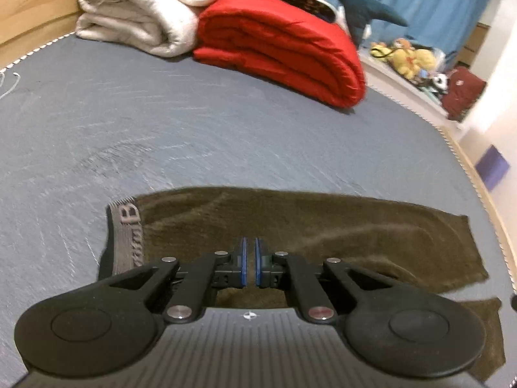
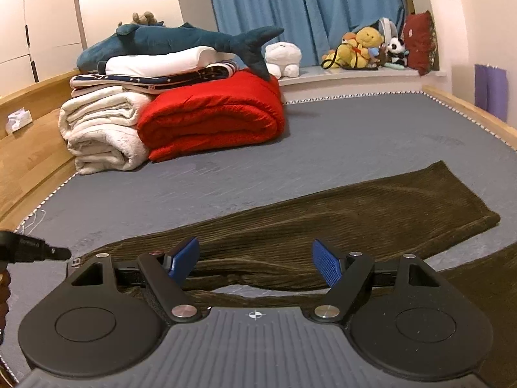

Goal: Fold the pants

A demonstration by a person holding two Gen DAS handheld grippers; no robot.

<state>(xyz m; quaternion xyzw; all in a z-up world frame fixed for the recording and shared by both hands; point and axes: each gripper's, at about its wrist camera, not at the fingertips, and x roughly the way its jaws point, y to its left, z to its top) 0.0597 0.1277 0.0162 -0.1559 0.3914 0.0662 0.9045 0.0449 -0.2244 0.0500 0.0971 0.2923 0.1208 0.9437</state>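
Note:
Dark olive corduroy pants [image 1: 323, 226] lie flat on the grey-blue mattress [image 1: 161, 135], their grey lettered waistband [image 1: 126, 236] at the left and legs running to the right. My left gripper [image 1: 249, 263] is above the pants near the waistband, its blue pads almost together with a thin gap and nothing between them. In the right wrist view the pants [image 2: 339, 213] stretch from lower left to right, with the second leg at the lower right. My right gripper [image 2: 255, 260] is open and empty just above the pants near the crotch.
A folded red quilt [image 2: 213, 119], a rolled white blanket [image 2: 100, 129] and a stack with a blue shark plush [image 2: 168, 40] sit at the far end of the mattress. Soft toys [image 2: 365, 48] line the window ledge. Wooden bed frame [image 2: 29, 158] at left, wall at right.

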